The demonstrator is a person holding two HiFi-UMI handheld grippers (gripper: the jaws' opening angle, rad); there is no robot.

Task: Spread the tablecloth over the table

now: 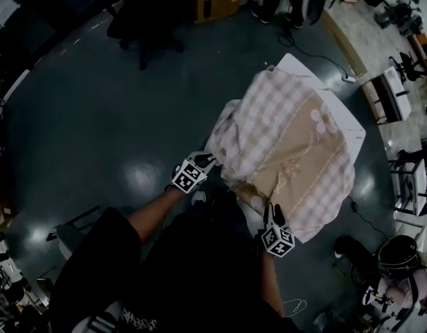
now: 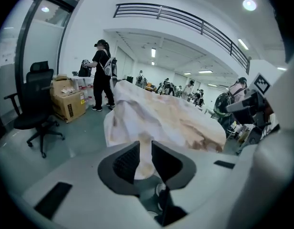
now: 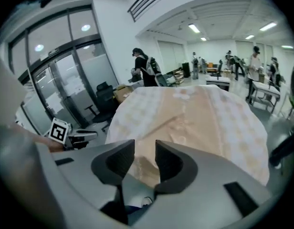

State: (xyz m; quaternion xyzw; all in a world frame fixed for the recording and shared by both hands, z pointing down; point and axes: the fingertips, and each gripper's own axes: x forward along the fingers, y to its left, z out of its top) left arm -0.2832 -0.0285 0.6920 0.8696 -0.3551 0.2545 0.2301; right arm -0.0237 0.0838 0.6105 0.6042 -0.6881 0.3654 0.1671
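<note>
Your left gripper has its fingers slightly parted around a fold of the tablecloth, loose rather than clenched. Your right gripper stands released at the near hem. The cloth covers the surface but bunches leftward, so both hands wait at its near corners to re-grip and tug.

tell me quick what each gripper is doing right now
left gripper: open, a fold of the tablecloth sits between its fingers, not pinched
right gripper: open, holding nothing
</note>
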